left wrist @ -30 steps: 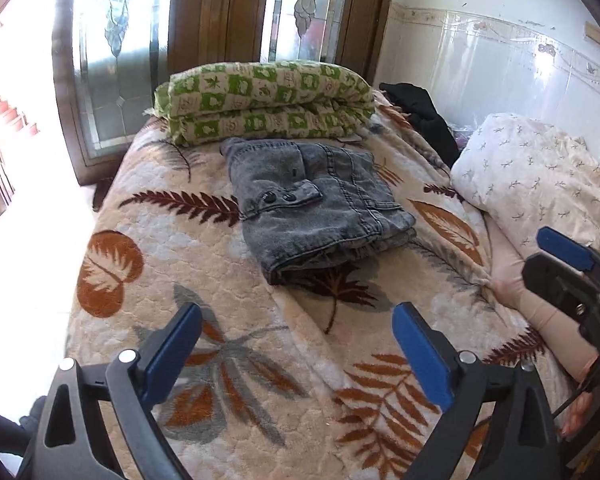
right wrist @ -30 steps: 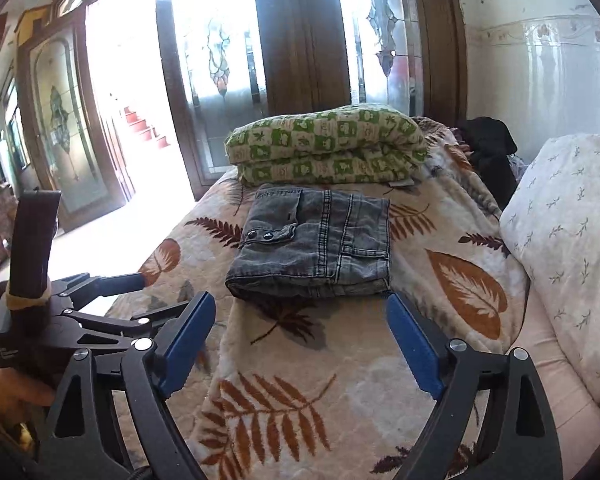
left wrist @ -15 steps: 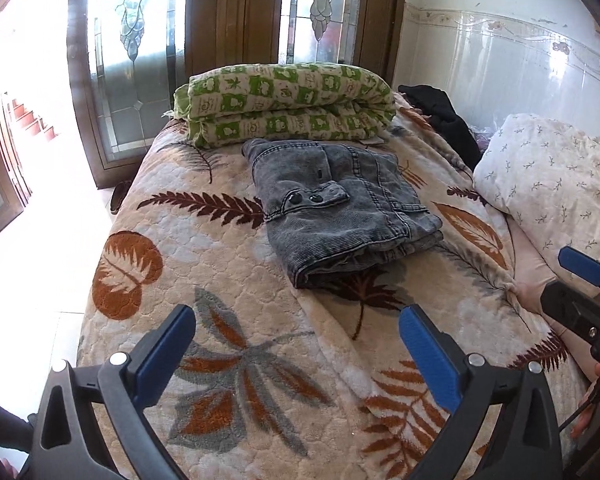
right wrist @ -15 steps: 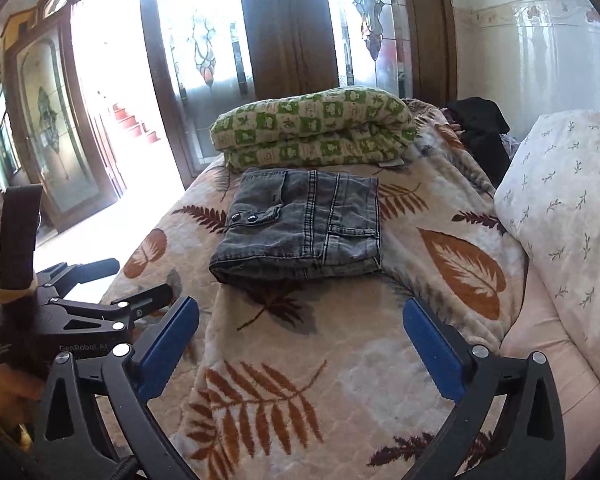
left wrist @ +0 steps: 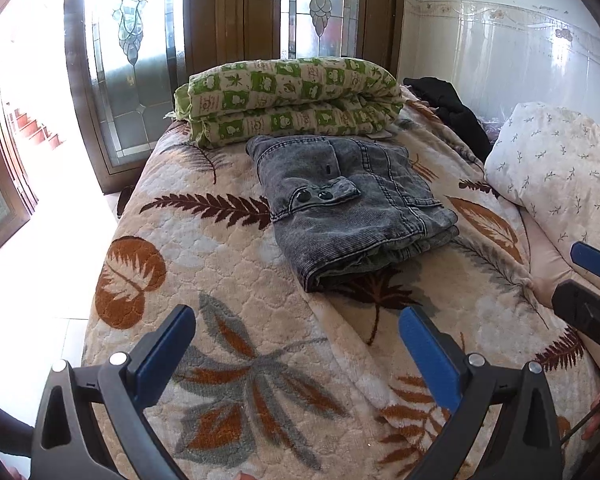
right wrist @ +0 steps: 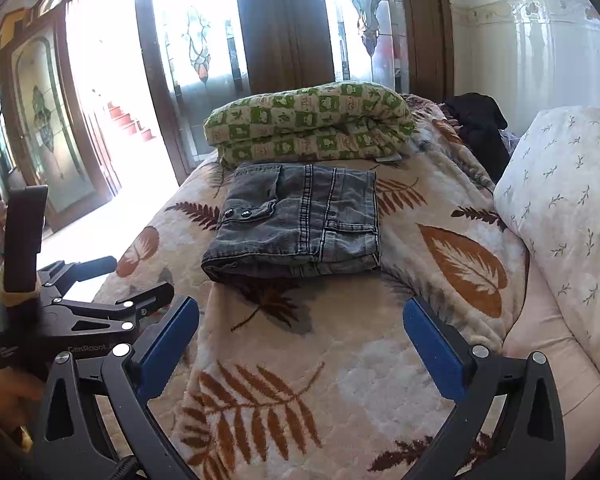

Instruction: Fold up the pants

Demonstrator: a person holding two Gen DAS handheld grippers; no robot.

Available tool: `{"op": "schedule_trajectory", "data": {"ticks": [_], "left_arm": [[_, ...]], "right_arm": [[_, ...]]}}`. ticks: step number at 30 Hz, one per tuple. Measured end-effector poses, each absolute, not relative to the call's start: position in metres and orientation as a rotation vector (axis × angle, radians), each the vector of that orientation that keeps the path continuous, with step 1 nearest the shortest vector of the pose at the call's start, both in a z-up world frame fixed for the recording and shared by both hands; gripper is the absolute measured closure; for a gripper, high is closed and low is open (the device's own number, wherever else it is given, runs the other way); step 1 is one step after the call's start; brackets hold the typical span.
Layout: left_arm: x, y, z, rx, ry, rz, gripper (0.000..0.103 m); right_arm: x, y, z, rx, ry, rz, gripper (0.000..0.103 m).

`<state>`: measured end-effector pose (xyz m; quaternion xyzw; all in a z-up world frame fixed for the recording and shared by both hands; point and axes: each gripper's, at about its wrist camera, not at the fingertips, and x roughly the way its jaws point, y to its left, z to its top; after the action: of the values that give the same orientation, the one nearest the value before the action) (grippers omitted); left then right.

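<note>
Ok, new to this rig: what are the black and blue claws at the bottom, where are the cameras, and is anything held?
No robot here: a person holds a two-finger clamp in each hand, with a fisheye camera on each looking along its fingers. One picture looks out over the left gripper, the other over the right gripper. Both are open and hold nothing. The left one also shows at the right camera's left edge. On the leaf-patterned blanket lie grey pants, folded into a compact stack. Behind them sits a rolled green quilt. A white pillow lies on the right.
</note>
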<state>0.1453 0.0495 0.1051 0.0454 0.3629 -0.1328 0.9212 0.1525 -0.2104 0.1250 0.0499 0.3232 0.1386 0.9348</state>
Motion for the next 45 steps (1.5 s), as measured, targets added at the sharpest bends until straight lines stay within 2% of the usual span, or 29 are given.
{"op": "schedule_trajectory", "data": {"ticks": [45], "left_arm": [[0.125, 0.031, 0.148, 0.168, 0.673, -0.244, 0.000]], "right_arm": [[0.138, -0.220, 0.159, 0.125, 0.598, 0.275, 0.000]]}}
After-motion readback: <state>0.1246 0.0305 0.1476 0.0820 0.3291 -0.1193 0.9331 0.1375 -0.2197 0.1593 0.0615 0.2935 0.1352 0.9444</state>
